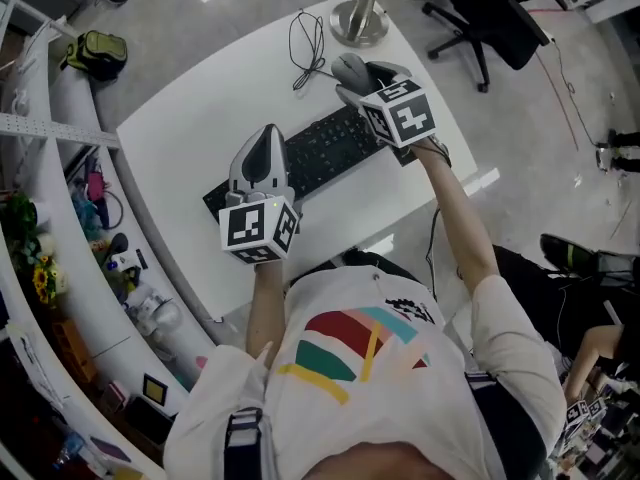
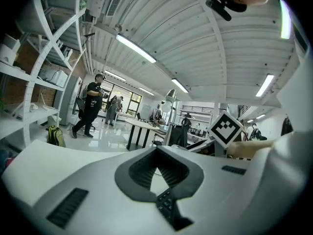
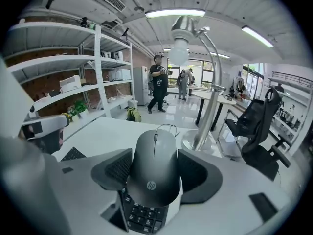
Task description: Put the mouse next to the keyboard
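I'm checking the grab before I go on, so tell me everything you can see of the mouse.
The mouse is dark grey, matte and plastic-looking, with a rounded back, a scroll wheel and an HP logo near its rear. It sits level between the right tongs, whose pads press both its sides, over the keyboard; whether it touches the keys can't be told. Its thin black cord runs from its nose over the table.
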Tool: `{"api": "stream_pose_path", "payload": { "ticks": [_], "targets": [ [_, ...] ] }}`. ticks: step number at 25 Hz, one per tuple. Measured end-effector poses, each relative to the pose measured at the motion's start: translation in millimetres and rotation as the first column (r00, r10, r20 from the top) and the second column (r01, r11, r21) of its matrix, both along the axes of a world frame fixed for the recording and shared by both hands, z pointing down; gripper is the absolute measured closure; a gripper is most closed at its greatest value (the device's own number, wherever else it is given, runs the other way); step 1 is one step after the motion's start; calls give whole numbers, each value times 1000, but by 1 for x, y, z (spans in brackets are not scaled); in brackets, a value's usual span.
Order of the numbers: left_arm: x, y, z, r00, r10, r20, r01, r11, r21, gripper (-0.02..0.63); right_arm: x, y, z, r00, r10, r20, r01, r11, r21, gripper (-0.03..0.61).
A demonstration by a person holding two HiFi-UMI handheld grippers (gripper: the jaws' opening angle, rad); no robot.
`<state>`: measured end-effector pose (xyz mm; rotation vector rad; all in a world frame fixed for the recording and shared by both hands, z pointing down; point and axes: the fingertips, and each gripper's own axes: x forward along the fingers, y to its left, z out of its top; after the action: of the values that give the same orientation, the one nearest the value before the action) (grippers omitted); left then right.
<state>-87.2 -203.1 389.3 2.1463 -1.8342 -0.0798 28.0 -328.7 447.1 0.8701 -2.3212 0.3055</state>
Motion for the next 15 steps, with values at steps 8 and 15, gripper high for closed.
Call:
{"api": "stream_pose_path", "payload": {
  "ticks": [8, 15],
  "targets": [
    [59, -18, 10, 994, 105, -1, -105, 994, -35, 572, 85, -2, 22, 993, 112, -31, -113, 993, -32, 275],
    [80, -24, 17, 992, 127, 5, -127, 990, -64, 572, 121, -4, 67, 987, 144, -76, -151, 984, -97, 275]
  ]
}}
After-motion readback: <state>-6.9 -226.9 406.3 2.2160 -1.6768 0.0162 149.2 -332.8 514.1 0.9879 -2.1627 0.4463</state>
